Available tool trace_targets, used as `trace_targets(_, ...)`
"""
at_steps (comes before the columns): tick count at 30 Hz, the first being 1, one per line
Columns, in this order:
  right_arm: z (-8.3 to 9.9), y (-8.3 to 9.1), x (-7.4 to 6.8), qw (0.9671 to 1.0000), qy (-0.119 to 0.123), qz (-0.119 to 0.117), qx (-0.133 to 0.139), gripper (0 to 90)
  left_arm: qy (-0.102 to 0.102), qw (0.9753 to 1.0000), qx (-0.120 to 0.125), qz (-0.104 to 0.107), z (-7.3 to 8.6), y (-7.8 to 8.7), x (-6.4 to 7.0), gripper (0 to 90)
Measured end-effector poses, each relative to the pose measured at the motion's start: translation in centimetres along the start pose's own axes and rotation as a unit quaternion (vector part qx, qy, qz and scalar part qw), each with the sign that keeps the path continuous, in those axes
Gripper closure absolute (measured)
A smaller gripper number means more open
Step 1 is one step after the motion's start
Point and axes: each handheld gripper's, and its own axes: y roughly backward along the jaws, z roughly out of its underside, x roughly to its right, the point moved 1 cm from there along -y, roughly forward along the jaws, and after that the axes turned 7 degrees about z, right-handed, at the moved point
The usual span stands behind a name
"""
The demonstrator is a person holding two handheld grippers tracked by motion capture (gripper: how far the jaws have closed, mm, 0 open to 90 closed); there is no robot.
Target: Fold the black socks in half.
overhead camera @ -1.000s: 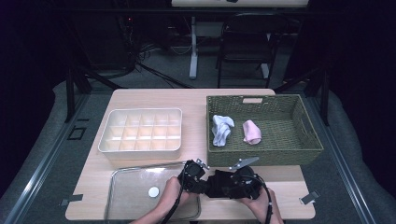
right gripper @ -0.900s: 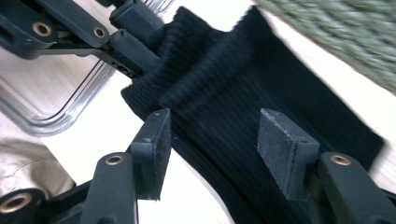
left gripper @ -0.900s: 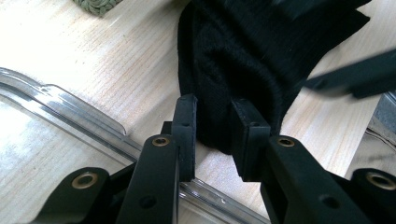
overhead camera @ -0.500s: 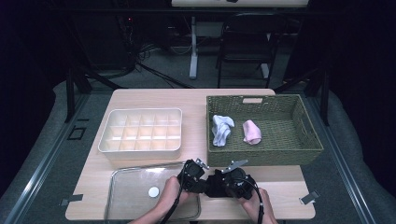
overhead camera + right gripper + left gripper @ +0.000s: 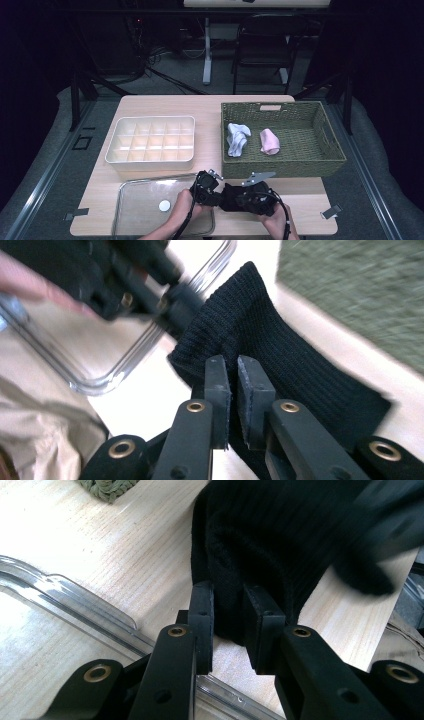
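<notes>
High view takes in the pale wood-grain bench [image 5: 165, 107] first, then the big olive woven basket [image 5: 330, 145] at its far right, stiff-walled with a handle slot, holding a crumpled white sock [image 5: 237, 138] and a rolled pink sock [image 5: 270, 141] lying apart from each other. Left of it sits the cream plastic organizer [image 5: 150, 146], a shallow tray split into small square cells, and nearer, at the bench's near left, a clear lid [image 5: 145, 210] with rounded corners and a small white disc at its centre. The work in hand looks like folding or rolling the black sock [image 5: 280, 345], a soft ribbed knit that lies on the near edge of the bench between the lid and the basket. The left tool [image 5: 229, 615] has its jaws narrowed onto a bunched fold of the knit, and the right tool [image 5: 233, 380] pinches a flat layer of it with almost no gap between the pads. I judge the fold only part made; the next move calls for both tools to keep their grip while one end is brought over the other, since the limp fabric will sag or slip if either lets go.
</notes>
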Motion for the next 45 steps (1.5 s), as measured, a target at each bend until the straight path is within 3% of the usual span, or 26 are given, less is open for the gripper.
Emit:
trace_targets(2,0.0,-1.1,-0.6,0.9996,0.017,0.01,-0.019,84.4,0.001,1.0,0.0,0.0,0.0,0.0,0.0,75.3)
trace_targets(6,0.2,-2.6,-0.6,0.9984,0.025,0.021,-0.045,83.4,0.0,1.0,0.001,-0.002,0.0,0.0,0.0,73.3)
trace_targets(12,0.4,-3.1,-0.2,0.9985,0.021,0.005,-0.05,80.7,0.005,0.9999,0.006,-0.012,-0.2,0.8,0.0,62.5)
trace_targets(15,0.4,-3.0,-0.2,0.9986,0.013,-0.008,-0.051,75.4,0.012,0.9997,0.019,0.004,-0.4,1.5,0.0,57.5)
trace_targets(17,0.4,-2.9,0.0,0.9985,0.011,-0.015,-0.051,72.0,0.011,0.9996,0.027,0.001,-0.5,1.8,0.1,54.3)
trace_targets(19,0.4,-2.3,0.3,0.9982,0.001,-0.037,-0.046,66.9,0.011,0.9994,0.032,0.003,-0.7,1.9,0.3,51.8)
trace_targets(23,0.5,-0.1,1.2,0.9987,-0.02,-0.044,-0.014,58.8,0.006,0.999,0.044,-0.003,-0.9,2.0,0.9,46.7)
trace_targets(27,1.2,1.9,2.9,0.9987,-0.047,-0.018,0.007,55.7,0.012,0.9985,0.053,0.001,-1.1,1.9,1.1,41.6)
trace_targets(29,1.6,2.3,4.0,0.9976,-0.069,0.003,0.003,55.3,0.016,0.9983,0.057,0.0,-1.2,1.8,1.2,40.4)
trace_targets(31,2.2,2.3,5.3,0.9948,-0.099,0.022,-0.005,55.3,0.016,0.9982,0.057,0.0,-1.3,1.5,1.2,38.7)
trace_targets(33,2.7,2.0,5.9,0.9924,-0.12,0.021,-0.019,53.8,0.009,0.9989,0.046,-0.004,-1.4,1.2,1.2,37.8)
trace_targets(40,3.2,0.1,5.8,0.9891,-0.118,0.012,-0.088,53.0,0.012,0.9996,0.027,-0.006,-0.9,0.2,0.9,40.2)
trace_targets(45,3.3,-0.4,5.7,0.9882,-0.118,-0.003,-0.097,55.9,0.018,0.9996,0.02,0.009,-0.6,-0.2,0.5,45.3)
